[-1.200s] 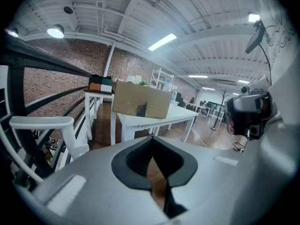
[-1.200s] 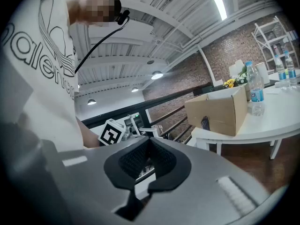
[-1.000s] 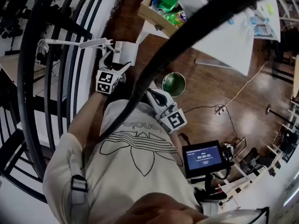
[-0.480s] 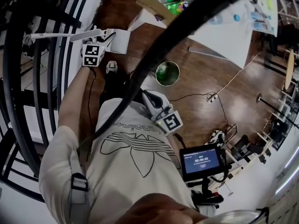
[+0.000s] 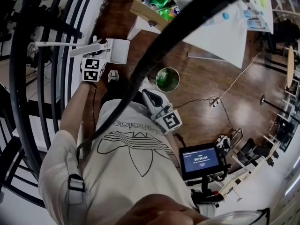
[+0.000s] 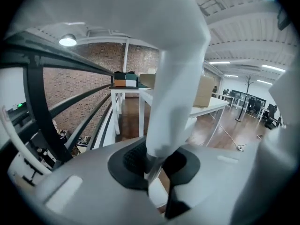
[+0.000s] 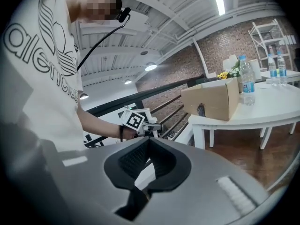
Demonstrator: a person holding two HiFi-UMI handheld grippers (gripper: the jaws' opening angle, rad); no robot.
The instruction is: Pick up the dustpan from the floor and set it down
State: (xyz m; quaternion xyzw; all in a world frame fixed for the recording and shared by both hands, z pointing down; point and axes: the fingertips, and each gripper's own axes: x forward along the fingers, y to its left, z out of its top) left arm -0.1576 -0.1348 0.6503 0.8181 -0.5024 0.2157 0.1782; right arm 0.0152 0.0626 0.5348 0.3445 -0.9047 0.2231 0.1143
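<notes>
Left tool (image 6: 157, 165) shifted leftward, closing on dustpan (image 5: 118, 51) handle; right tool (image 7: 148, 149) closed; adidas shirt (image 5: 131, 149).

"adidas" across the white T-shirt (image 5: 131, 159); "00:00:04" on the small screen (image 5: 201, 157)

Loft office: brick wall (image 7: 220, 43), white tables (image 7: 255, 112)

- The dustpan (image 5: 118, 51) is just right of the railing (image 5: 16, 78), with its handle reaching left across the bars.
- A round bin (image 5: 167, 79) stands on the floor to the dustpan's right.
- Beyond the bin stands a table (image 5: 220, 32), with a box (image 5: 145, 13) on its left end.
- A cable (image 5: 236, 86) trails over the floor right of the bin.
</notes>
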